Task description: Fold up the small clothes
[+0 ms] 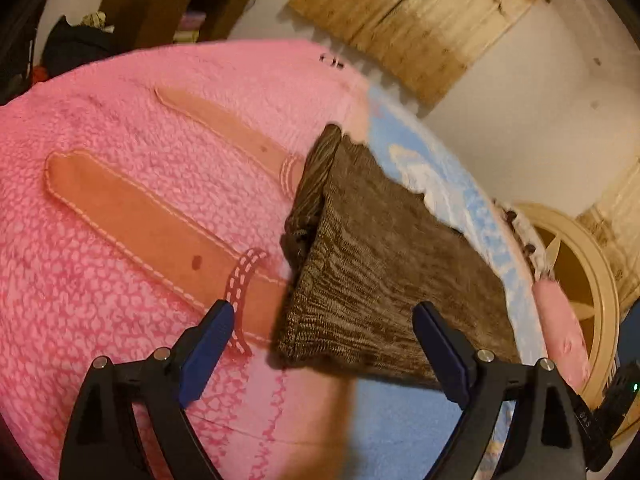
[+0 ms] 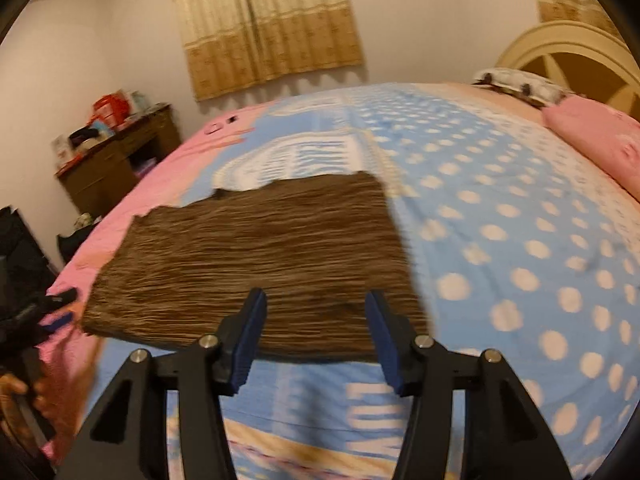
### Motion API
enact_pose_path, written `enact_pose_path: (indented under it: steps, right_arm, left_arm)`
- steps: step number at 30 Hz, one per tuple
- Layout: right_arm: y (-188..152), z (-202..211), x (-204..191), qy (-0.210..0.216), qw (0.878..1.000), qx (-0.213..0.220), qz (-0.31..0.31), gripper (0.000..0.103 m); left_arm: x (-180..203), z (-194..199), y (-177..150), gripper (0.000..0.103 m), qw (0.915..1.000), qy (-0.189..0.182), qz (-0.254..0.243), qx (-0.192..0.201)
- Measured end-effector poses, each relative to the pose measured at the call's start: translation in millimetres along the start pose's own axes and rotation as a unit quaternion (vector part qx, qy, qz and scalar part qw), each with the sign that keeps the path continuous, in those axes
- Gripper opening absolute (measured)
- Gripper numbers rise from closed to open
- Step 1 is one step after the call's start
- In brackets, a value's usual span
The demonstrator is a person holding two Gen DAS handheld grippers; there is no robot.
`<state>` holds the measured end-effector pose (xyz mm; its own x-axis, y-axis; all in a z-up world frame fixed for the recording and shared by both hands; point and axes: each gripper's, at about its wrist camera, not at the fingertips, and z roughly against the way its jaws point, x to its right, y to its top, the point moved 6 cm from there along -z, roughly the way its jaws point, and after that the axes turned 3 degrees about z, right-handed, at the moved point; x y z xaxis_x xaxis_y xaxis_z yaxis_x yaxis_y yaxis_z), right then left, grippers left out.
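Observation:
A brown ribbed knit garment (image 1: pixel 380 264) lies folded and flat on the bed, with a bunched sleeve part (image 1: pixel 316 184) along its left edge. My left gripper (image 1: pixel 324 312) is open wide; the garment's near left corner lies between its blue pads (image 1: pixel 208 352), which do not press on it. In the right wrist view the same garment (image 2: pixel 260 240) spreads across the blanket. My right gripper (image 2: pixel 316 298) hovers over its near edge, open, holding nothing. The left gripper (image 2: pixel 60 312) and a hand (image 2: pixel 20 392) show at that view's left edge.
The bed carries a pink fleece blanket (image 1: pixel 120 240) and a blue polka-dot cover (image 2: pixel 500 240). A pink pillow (image 2: pixel 600 140) and cream headboard (image 2: pixel 568 48) stand at the far right. A cluttered wooden desk (image 2: pixel 116 160) stands left of the bed, below a curtain (image 2: pixel 268 24).

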<state>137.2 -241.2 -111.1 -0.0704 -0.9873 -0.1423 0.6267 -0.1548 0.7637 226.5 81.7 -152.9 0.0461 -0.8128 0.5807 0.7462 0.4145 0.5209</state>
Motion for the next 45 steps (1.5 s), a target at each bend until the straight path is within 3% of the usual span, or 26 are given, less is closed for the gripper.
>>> enact_pose_path:
  steps: [2, 5, 8, 10, 11, 12, 14, 18, 20, 25, 26, 28, 29, 32, 34, 38, 45]
  right_arm:
    - [1.9, -10.4, -18.7, 0.017, 1.000, -0.011, 0.015, 0.056]
    - [13.8, -26.1, -47.9, 0.033, 0.998, -0.010, 0.045, 0.056]
    - [33.7, -46.9, -81.5, 0.071, 0.996, -0.013, 0.060, 0.056]
    - [46.9, -63.2, -104.2, 0.101, 0.993, -0.018, 0.059, 0.056]
    - [55.0, -75.8, -119.4, 0.123, 0.990, -0.026, 0.059, 0.057]
    - [58.2, -83.6, -130.2, 0.132, 0.989, -0.030, 0.056, 0.058]
    - [67.7, -106.5, -155.9, 0.159, 0.985, -0.047, 0.052, 0.062]
    - [72.6, -148.3, -197.8, 0.179, 0.978, -0.084, 0.065, 0.066]
    - [72.5, -168.9, -213.9, 0.167, 0.979, -0.097, 0.070, 0.067]
    - [58.5, -207.6, -259.1, 0.159, 0.970, -0.142, 0.117, 0.070]
    - [55.2, -212.1, -267.6, 0.157, 0.968, -0.147, 0.130, 0.072]
    - [47.4, -220.6, -281.3, 0.142, 0.963, -0.158, 0.165, 0.085]
    - [42.1, -224.9, -285.8, 0.129, 0.960, -0.164, 0.188, 0.085]
    - [35.5, -226.4, -292.3, 0.085, 0.955, -0.152, 0.240, 0.058]
    - [39.1, -223.2, -285.4, 0.071, 0.959, -0.154, 0.229, 0.025]
    - [45.5, -218.4, -262.4, 0.091, 0.966, -0.171, 0.170, 0.017]
    - [53.2, -176.2, -265.2, 0.114, 0.975, -0.131, 0.142, 0.017]
  left_arm:
    - [4.4, -2.5, -1.9, 0.091, 1.0000, -0.002, -0.008, -0.002]
    - [15.3, -5.8, -7.0, 0.091, 0.9992, -0.033, -0.018, -0.013]
    - [18.2, -12.4, -8.1, 0.088, 0.9993, -0.025, -0.025, -0.006]
    - [16.2, -13.8, -6.5, 0.074, 0.9995, -0.026, -0.016, 0.004]
    - [14.6, -14.0, -6.7, 0.059, 0.9994, -0.031, -0.012, 0.004]
    - [10.8, -16.2, -8.1, 0.037, 0.9992, -0.039, -0.006, -0.002]
    - [-1.8, -19.8, -11.5, 0.022, 0.9984, -0.051, 0.024, -0.013]
    - [-1.0, -20.2, -11.1, 0.021, 0.9981, -0.057, 0.023, -0.011]
    - [2.1, -22.0, -11.0, 0.022, 0.9987, -0.048, 0.014, -0.007]
    - [-5.2, -20.3, -8.6, 0.022, 0.9965, -0.073, 0.039, -0.011]
    - [-4.8, -21.0, -7.7, 0.022, 0.9967, -0.071, 0.037, -0.010]
    - [-5.6, -20.5, -6.7, 0.022, 0.9972, -0.066, 0.034, -0.011]
    - [-3.4, -21.5, -6.6, 0.021, 0.9973, -0.065, 0.031, -0.012]
    - [-6.2, -21.4, -4.1, 0.016, 0.9957, -0.081, 0.042, -0.016]
    - [-9.0, -17.7, -0.5, 0.015, 0.9940, -0.096, 0.049, -0.019]
    - [-2.9, -3.3, 2.3, 0.014, 0.9935, -0.110, 0.028, -0.009]
    - [-5.1, 37.4, 1.1, 0.014, 0.9899, -0.140, 0.020, 0.008]
